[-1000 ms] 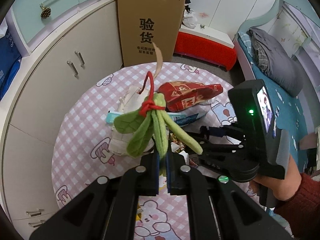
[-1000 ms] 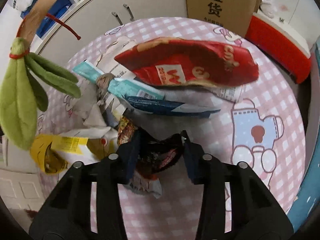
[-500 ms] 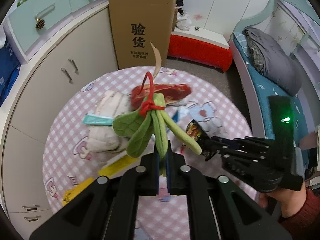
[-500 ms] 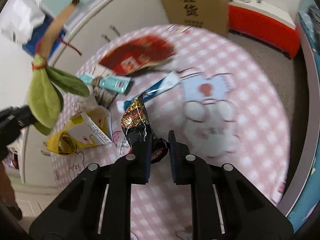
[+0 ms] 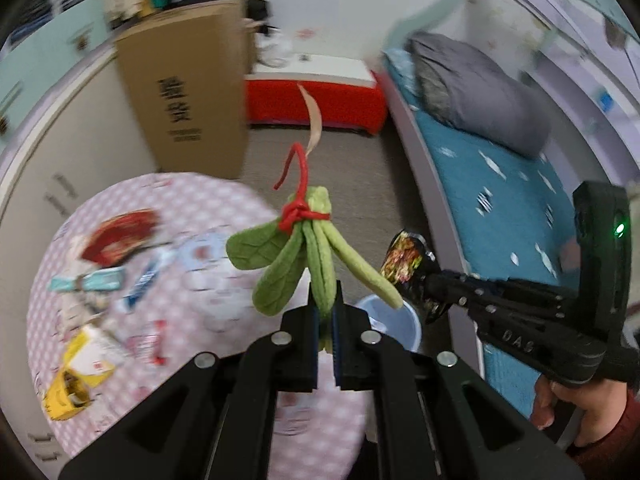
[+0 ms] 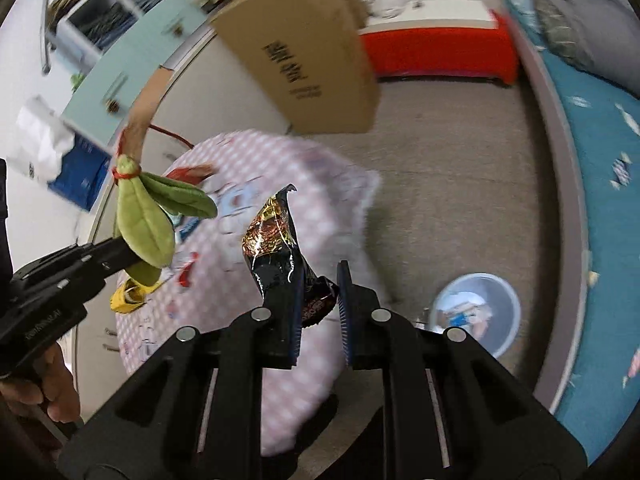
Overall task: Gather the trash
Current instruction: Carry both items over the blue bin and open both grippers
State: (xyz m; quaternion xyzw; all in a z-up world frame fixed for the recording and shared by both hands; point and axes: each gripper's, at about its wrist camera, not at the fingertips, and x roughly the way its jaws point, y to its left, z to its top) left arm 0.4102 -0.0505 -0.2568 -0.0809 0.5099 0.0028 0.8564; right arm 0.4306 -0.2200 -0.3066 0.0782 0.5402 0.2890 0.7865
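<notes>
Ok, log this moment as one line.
left hand-held gripper: shut on felt leaves | right hand-held gripper: shut on wrapper | bin: on floor

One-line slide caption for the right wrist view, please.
Right tongs grip a dark snack wrapper near the pale blue bin on the floor.

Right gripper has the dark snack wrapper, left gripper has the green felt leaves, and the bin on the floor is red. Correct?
Not quite: the bin is pale blue, as the right wrist view shows. The rest holds: the right gripper grips the dark snack wrapper, and the left gripper holds the green felt leaves.
</notes>
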